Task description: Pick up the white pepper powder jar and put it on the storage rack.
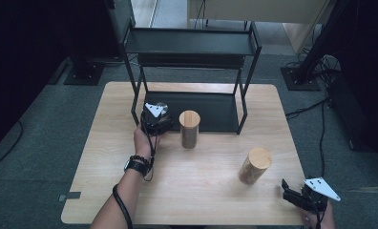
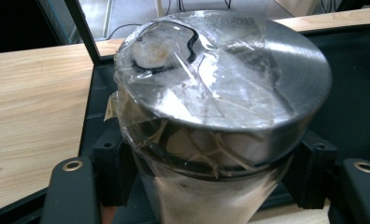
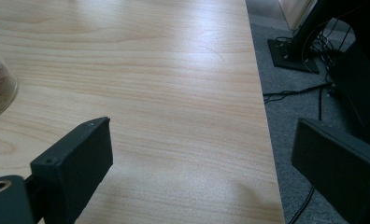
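Observation:
My left gripper (image 1: pixel 157 118) is shut on a metal cylinder (image 1: pixel 161 107) wrapped in clear tape, at the front left corner of the black rack's lower shelf (image 1: pixel 215 110). In the left gripper view the cylinder (image 2: pixel 248 79) stands upright, its round silver top crinkled with tape, and the black pads (image 2: pixel 109 168) press on its sides just below the top. My right gripper (image 1: pixel 289 192) rests open near the table's front right corner. Nothing is between its fingers (image 3: pixel 80 158), with bare wood and the table edge ahead of them.
Two wooden cylinders stand on the table: one (image 1: pixel 189 129) upright just right of my left gripper, another (image 1: pixel 255 165) leaning at the right. The black rack also has a top shelf (image 1: pixel 192 42). Cables and stand feet (image 3: pixel 290 56) lie on the floor to the right.

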A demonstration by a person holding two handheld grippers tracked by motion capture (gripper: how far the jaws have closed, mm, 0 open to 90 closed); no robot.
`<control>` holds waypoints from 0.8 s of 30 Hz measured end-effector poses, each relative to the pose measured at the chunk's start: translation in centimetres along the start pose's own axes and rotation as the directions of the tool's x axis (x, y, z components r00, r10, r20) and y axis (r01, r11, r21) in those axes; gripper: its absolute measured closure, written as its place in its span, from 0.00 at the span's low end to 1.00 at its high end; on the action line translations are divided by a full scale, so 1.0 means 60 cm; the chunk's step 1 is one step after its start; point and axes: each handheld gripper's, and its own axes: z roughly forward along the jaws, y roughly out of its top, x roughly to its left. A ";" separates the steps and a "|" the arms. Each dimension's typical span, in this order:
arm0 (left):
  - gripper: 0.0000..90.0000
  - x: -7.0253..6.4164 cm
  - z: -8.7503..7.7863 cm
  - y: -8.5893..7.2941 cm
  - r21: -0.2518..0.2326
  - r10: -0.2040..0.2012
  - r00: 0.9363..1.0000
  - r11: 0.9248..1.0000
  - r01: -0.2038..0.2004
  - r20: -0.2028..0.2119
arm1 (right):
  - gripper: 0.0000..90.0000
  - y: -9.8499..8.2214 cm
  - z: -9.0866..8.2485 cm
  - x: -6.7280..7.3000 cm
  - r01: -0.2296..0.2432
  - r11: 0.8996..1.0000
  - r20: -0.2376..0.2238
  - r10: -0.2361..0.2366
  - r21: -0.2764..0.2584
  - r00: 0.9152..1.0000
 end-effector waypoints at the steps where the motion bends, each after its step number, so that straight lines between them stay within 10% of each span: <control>1: 0.34 0.000 0.003 0.000 0.001 -0.001 1.000 1.000 0.001 0.000 | 0.06 0.000 0.000 0.000 0.000 1.000 0.000 0.000 0.001 1.000; 24: 0.34 0.008 0.052 0.015 -0.002 -0.024 0.998 1.000 0.024 -0.057 | 0.06 0.000 0.000 0.000 0.001 1.000 -0.004 -0.001 0.002 1.000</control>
